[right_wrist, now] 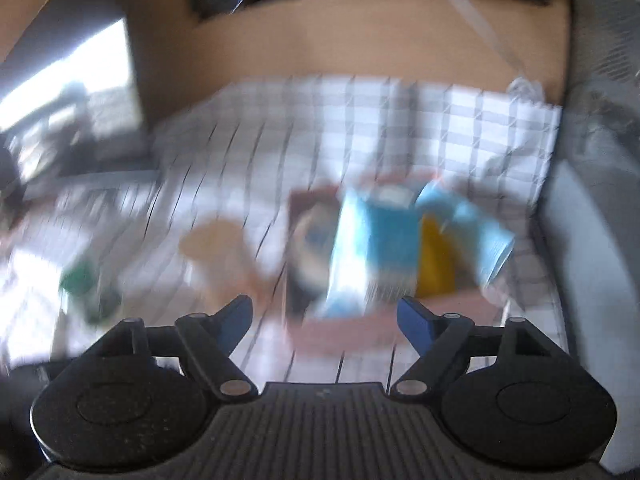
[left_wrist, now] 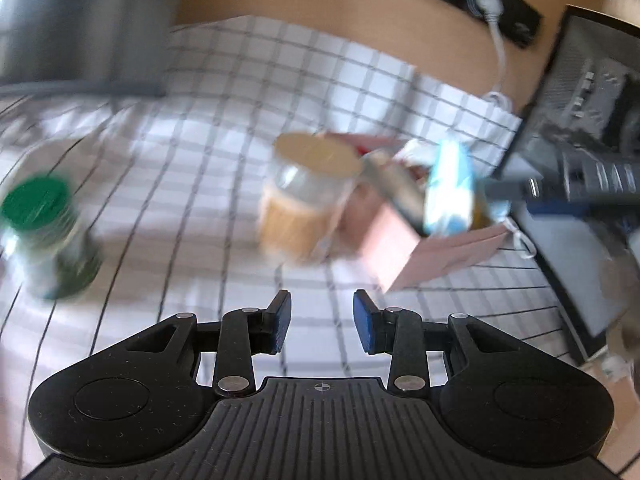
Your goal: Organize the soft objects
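Left gripper (left_wrist: 322,322) hangs empty, jaws apart, over checked cloth (left_wrist: 208,120) near a blurred jar (left_wrist: 308,196)

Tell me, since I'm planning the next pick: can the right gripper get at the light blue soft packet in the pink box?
Probably yes: the right gripper is open, and the light blue soft packet stands ahead with nothing between them.

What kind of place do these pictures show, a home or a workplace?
Probably a home table or desk. A checked tablecloth covers it, a green-lidded jar and a jar with a tan lid stand on it, and a power strip runs along the back.
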The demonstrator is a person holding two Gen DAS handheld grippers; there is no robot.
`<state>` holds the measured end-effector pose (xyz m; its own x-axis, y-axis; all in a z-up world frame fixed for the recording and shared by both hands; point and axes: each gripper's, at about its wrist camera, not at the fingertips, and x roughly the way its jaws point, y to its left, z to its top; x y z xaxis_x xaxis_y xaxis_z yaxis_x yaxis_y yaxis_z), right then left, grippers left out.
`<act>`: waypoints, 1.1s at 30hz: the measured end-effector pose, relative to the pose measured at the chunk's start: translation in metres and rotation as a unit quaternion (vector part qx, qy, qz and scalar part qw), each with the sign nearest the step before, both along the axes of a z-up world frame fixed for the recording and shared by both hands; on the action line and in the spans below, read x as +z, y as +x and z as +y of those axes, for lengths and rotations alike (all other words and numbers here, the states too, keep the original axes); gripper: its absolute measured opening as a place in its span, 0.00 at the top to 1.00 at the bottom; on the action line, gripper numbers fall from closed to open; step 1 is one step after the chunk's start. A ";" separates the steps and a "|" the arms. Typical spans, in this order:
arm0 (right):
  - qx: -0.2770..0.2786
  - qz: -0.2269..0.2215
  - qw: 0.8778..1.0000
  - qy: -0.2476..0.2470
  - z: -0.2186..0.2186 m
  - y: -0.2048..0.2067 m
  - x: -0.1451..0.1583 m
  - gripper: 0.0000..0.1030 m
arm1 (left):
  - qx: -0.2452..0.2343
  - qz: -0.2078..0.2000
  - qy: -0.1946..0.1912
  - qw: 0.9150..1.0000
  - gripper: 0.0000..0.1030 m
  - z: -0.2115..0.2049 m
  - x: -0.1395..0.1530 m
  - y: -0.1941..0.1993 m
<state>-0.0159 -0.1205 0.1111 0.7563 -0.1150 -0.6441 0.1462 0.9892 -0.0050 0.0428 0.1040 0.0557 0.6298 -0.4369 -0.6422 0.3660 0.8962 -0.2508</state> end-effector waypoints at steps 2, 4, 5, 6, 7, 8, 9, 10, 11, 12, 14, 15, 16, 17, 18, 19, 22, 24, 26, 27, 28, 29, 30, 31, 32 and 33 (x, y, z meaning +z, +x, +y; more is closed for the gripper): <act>0.033 0.027 0.999 -0.004 -0.002 -0.004 -0.024 0.20 | 0.035 -0.004 0.015 0.999 0.64 -0.002 -0.009 -0.013; 0.051 0.054 0.997 -0.007 -0.010 -0.007 -0.049 0.20 | 0.080 -0.017 0.041 0.996 0.64 -0.010 -0.019 -0.029; 0.057 0.068 0.996 -0.006 -0.013 -0.008 -0.059 0.20 | 0.100 -0.020 0.047 0.994 0.64 -0.012 -0.023 -0.037; 0.067 0.076 0.995 -0.004 -0.016 -0.009 -0.068 0.20 | 0.118 -0.019 0.049 0.992 0.64 -0.017 -0.028 -0.044; 0.079 0.081 0.994 -0.004 -0.020 -0.011 -0.076 0.20 | 0.129 -0.017 0.051 0.990 0.64 -0.021 -0.033 -0.049; 0.085 0.084 0.993 -0.008 -0.022 -0.014 -0.082 0.20 | 0.137 -0.014 0.060 0.989 0.63 -0.028 -0.038 -0.054; 0.089 0.085 0.992 -0.012 -0.026 -0.016 -0.087 0.20 | 0.142 -0.010 0.071 0.987 0.62 -0.035 -0.042 -0.057; 0.088 0.087 0.992 -0.013 -0.030 -0.017 -0.092 0.20 | 0.150 -0.015 0.077 0.986 0.61 -0.040 -0.046 -0.063; 0.088 0.090 0.992 -0.011 -0.034 -0.018 -0.097 0.18 | 0.153 -0.023 0.078 0.985 0.59 -0.046 -0.048 -0.068; 0.099 0.072 0.992 -0.014 -0.036 -0.022 -0.098 0.13 | 0.155 -0.028 0.077 0.985 0.56 -0.052 -0.048 -0.073; 0.098 0.067 0.993 -0.030 -0.038 -0.026 -0.102 0.06 | 0.155 -0.034 0.079 0.984 0.52 -0.062 -0.049 -0.077; 0.094 0.067 0.992 -0.050 -0.038 -0.027 -0.105 0.01 | 0.156 -0.037 0.084 0.983 0.49 -0.067 -0.050 -0.077; 0.088 0.066 0.992 -0.067 -0.039 -0.028 -0.109 0.00 | 0.160 -0.040 0.087 0.982 0.48 -0.070 -0.051 -0.077; 0.093 0.056 0.992 -0.064 -0.043 -0.029 -0.111 0.00 | 0.164 -0.043 0.089 0.982 0.45 -0.073 -0.051 -0.077; 0.096 0.051 0.992 -0.065 -0.045 -0.030 -0.112 0.00 | 0.165 -0.045 0.090 0.981 0.44 -0.077 -0.052 -0.076; 0.101 0.046 0.992 -0.065 -0.046 -0.030 -0.113 0.00 | 0.170 -0.047 0.093 0.980 0.45 -0.081 -0.053 -0.077; 0.115 0.036 0.990 -0.067 -0.050 -0.028 -0.114 0.00 | 0.187 -0.059 0.115 0.974 0.45 -0.093 -0.057 -0.081; 0.122 0.022 0.990 -0.067 -0.052 -0.030 -0.116 0.00 | 0.196 -0.058 0.125 0.971 0.45 -0.099 -0.057 -0.083; 0.125 0.009 0.990 -0.067 -0.054 -0.036 -0.117 0.00 | 0.203 -0.060 0.123 0.970 0.45 -0.100 -0.058 -0.085; 0.125 0.007 0.990 -0.067 -0.054 -0.037 -0.117 0.00 | 0.204 -0.061 0.123 0.969 0.45 -0.101 -0.058 -0.087; 0.125 0.003 0.990 -0.068 -0.053 -0.035 -0.117 0.00 | 0.206 -0.060 0.120 0.969 0.45 -0.101 -0.058 -0.088; 0.125 -0.002 0.990 -0.068 -0.052 -0.035 -0.118 0.00 | 0.207 -0.060 0.119 0.969 0.45 -0.101 -0.058 -0.090; 0.123 -0.006 0.990 -0.068 -0.052 -0.034 -0.118 0.00 | 0.206 -0.062 0.120 0.969 0.45 -0.102 -0.058 -0.092; 0.123 -0.011 0.990 -0.069 -0.052 -0.036 -0.119 0.00 | 0.205 -0.063 0.119 0.969 0.45 -0.102 -0.058 -0.093; 0.123 -0.015 0.990 -0.068 -0.053 -0.036 -0.119 0.00 | 0.205 -0.064 0.118 0.969 0.45 -0.102 -0.059 -0.095; 0.123 -0.015 0.990 -0.068 -0.053 -0.036 -0.119 0.00 | 0.205 -0.066 0.119 0.969 0.45 -0.102 -0.059 -0.096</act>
<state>-0.0524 -0.1732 -0.0077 0.7905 -0.0105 -0.6123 -0.0961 0.9854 -0.1408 -0.0527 0.0023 -0.0034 0.8026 0.0172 -0.5963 -0.0176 0.9998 0.0052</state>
